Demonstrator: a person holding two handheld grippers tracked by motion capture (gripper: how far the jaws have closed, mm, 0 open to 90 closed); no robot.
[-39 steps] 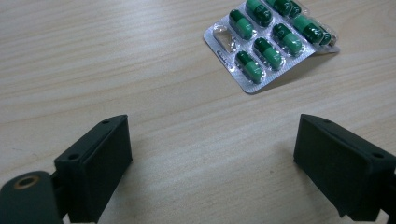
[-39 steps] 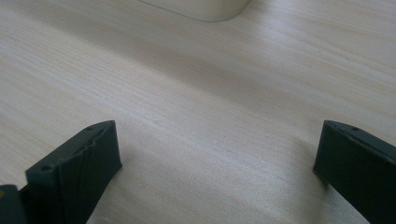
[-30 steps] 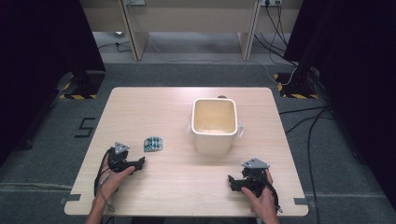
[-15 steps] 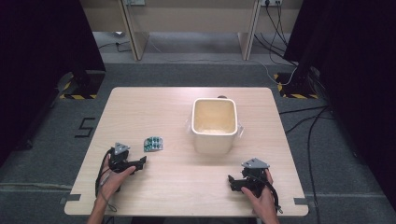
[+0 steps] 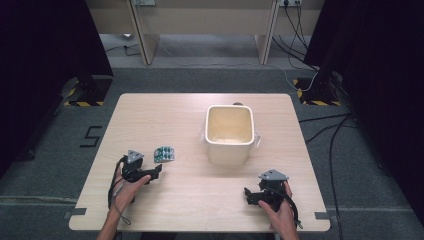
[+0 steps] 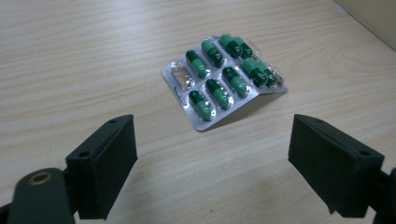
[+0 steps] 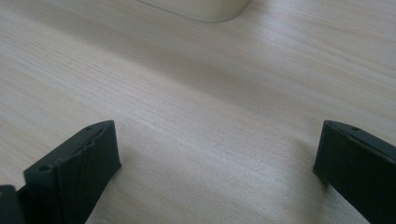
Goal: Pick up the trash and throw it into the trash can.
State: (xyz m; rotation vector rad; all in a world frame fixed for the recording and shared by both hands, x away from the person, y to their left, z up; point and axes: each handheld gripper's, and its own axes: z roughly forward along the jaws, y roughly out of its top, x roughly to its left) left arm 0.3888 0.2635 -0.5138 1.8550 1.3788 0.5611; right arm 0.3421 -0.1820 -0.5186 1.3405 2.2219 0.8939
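Observation:
A blister pack of green capsules [image 5: 164, 154] lies flat on the wooden table [image 5: 190, 200], left of a cream square bin [image 5: 229, 134]. My left gripper [image 5: 156, 171] rests on the table just short of the pack, jaws wide open. In the left gripper view the blister pack [image 6: 224, 79] lies a little beyond the open left gripper [image 6: 229, 158], with one pocket at its near left corner empty. My right gripper [image 5: 247, 194] sits near the table's front right, open, pointing left. In the right gripper view the open right gripper [image 7: 215, 163] has only bare wood between its jaws.
The cream bin's base [image 7: 201, 9] shows at the top of the right gripper view; its corner [image 6: 373, 18] shows in the left gripper view. Black curtains, cables and desk legs stand beyond the table's far edge.
My left gripper has crept slightly forward and to the right toward the blister pack. The right gripper has stayed where it was.

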